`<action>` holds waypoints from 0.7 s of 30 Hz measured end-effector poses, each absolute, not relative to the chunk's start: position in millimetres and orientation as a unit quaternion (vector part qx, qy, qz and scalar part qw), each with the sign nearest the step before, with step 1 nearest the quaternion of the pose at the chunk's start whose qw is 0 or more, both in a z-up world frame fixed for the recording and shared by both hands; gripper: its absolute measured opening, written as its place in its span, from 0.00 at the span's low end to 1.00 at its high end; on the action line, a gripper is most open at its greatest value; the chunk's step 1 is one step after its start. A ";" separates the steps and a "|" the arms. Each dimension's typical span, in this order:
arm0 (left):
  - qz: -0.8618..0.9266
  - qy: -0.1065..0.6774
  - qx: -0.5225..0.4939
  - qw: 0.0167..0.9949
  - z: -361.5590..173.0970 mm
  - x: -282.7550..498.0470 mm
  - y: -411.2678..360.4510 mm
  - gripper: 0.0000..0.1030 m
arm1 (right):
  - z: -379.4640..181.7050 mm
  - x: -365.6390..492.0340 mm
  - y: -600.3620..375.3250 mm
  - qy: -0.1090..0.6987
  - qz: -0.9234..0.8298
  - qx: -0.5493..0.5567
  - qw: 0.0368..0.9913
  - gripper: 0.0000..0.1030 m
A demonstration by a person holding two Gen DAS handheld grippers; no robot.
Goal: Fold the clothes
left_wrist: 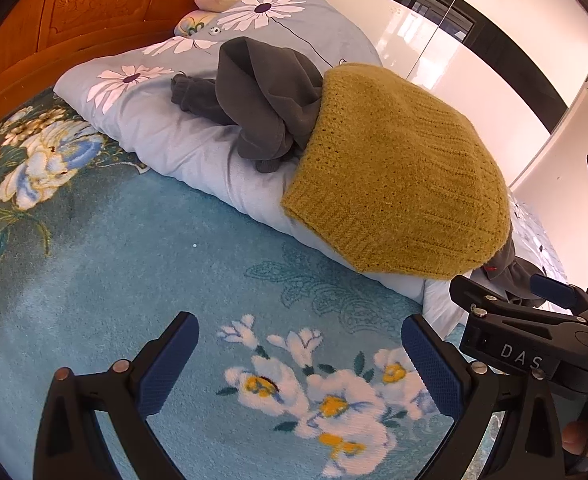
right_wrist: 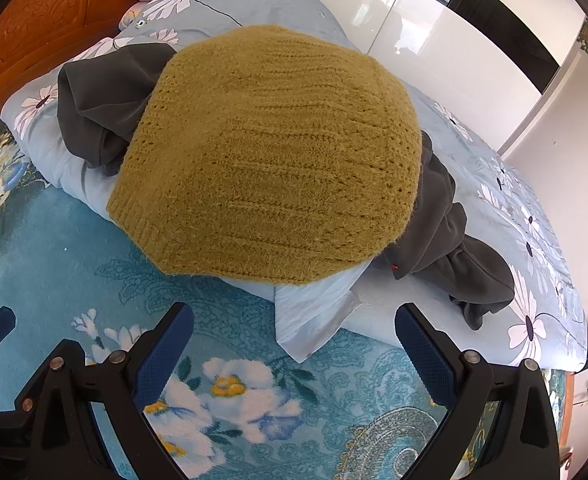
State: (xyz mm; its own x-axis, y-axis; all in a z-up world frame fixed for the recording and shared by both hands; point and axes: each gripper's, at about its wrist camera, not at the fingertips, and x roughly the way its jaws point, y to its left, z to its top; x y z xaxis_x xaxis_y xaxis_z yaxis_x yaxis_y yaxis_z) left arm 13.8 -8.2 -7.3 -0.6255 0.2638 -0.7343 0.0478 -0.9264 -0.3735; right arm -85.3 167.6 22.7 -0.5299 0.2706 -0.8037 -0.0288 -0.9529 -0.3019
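mustard knit sweater (right_wrist: 270,152) | folded flat, atop pile | dark grey garment (right_wrist: 94,100) | crumpled underneath

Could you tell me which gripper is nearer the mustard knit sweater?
Right, probably. The right gripper hovers open just below the sweater; the left gripper sits open farther back, to its left.

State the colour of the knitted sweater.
Mustard yellow sweater, seen best in the right wrist view.

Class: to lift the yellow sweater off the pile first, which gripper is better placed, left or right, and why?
Probably the right gripper: the yellow sweater lies straight ahead of its open jaws; for the left gripper it sits off to the right.
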 end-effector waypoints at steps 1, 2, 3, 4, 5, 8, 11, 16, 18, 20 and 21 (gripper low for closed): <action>0.882 -0.187 -0.429 0.060 -8.1 14.0 -8.9 1.00 | 22.0 -85.3 167.4 -0.127 0.865 -0.478 0.087 0.98; 0.880 -0.191 -0.430 0.060 -9.0 14.2 -9.4 1.00 | 21.3 -85.3 167.3 -0.125 0.865 -0.478 0.086 0.98; 0.879 -0.195 -0.431 0.060 -9.9 14.6 -9.9 1.00 | 20.6 -85.3 167.4 -0.124 0.865 -0.479 0.086 0.98; 0.879 -0.196 -0.431 0.059 -10.5 15.6 -10.7 1.00 | 20.3 -85.1 167.6 -0.123 0.865 -0.480 0.083 0.98; 0.879 -0.196 -0.431 0.058 -10.7 17.6 -11.9 1.00 | 19.9 -84.9 167.7 -0.122 0.864 -0.481 0.079 0.98; 0.888 -0.199 -0.412 0.052 -8.9 36.2 -21.5 1.00 | 28.0 -85.9 176.9 -0.101 0.874 -0.473 0.049 0.98; 0.900 -0.192 -0.389 0.040 -8.7 60.6 -36.1 1.00 | 48.8 -90.9 204.0 -0.049 0.896 -0.441 0.006 0.98; 0.902 -0.198 -0.383 0.017 -20.2 94.1 -53.5 1.00 | 52.4 -120.4 274.1 0.061 0.888 -0.456 0.026 0.98; 0.903 -0.193 -0.385 0.016 -25.0 104.6 -53.6 1.00 | 43.1 -128.2 295.4 0.116 0.874 -0.471 0.029 0.98; 0.904 -0.181 -0.388 0.020 -27.8 112.7 -51.1 1.00 | 40.4 -131.4 305.3 0.157 0.872 -0.464 0.016 0.98; 0.904 -0.176 -0.389 0.023 -28.5 114.9 -49.3 1.00 | 39.3 -134.2 307.1 0.172 0.871 -0.461 0.008 0.98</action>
State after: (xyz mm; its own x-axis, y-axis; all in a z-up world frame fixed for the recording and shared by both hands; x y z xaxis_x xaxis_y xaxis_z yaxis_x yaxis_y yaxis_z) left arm 114.9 -49.3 -28.5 -0.6968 0.1778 -0.6949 0.0962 -0.9369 -0.3362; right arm -134.2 307.1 39.3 -0.5753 -0.1455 -0.8049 -0.1716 -0.9407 0.2927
